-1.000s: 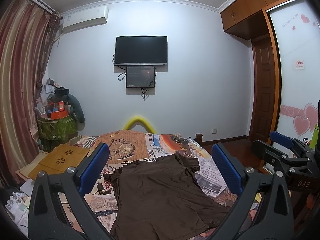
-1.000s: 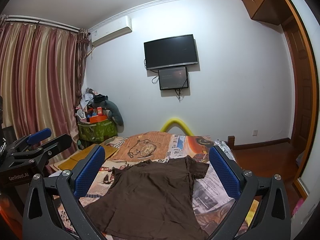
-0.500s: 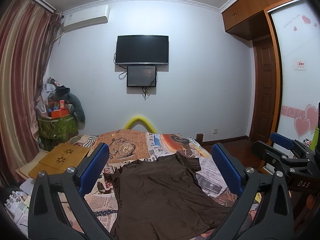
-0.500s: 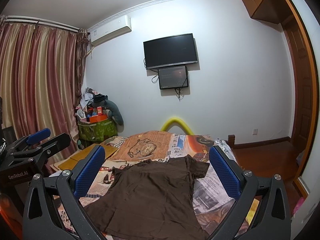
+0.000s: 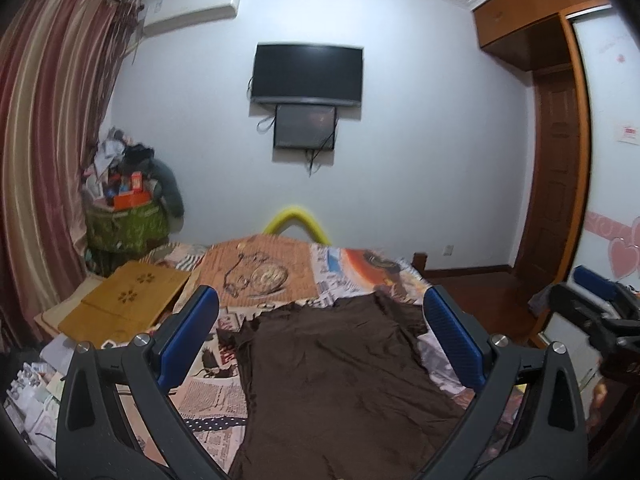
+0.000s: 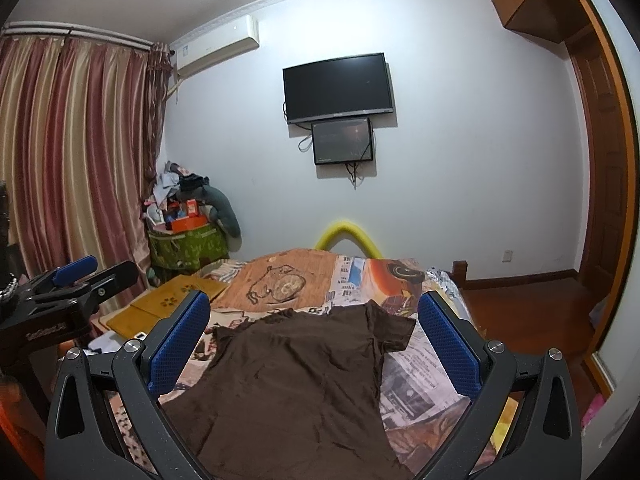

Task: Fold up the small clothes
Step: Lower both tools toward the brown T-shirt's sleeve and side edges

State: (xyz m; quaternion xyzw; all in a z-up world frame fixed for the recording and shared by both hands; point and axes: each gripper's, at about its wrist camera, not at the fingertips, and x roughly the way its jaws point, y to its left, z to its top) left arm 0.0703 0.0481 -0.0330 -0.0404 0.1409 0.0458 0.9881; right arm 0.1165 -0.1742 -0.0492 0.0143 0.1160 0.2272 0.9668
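A dark brown short-sleeved T-shirt lies spread flat on the bed, collar toward the far wall; it also shows in the right wrist view. My left gripper is open and empty, held above the shirt's near part. My right gripper is open and empty too, above the shirt's near right side. Each gripper shows at the edge of the other's view: the right gripper, the left gripper.
The bed has a newspaper-print cover and an orange blanket at its far end. A wooden lap table lies at the left. A cluttered green basket, curtains and a wardrobe line the room.
The left gripper has tilted down and shifted a little, so the shirt sits higher in its view. The right gripper has hardly moved. The shirt has not moved.
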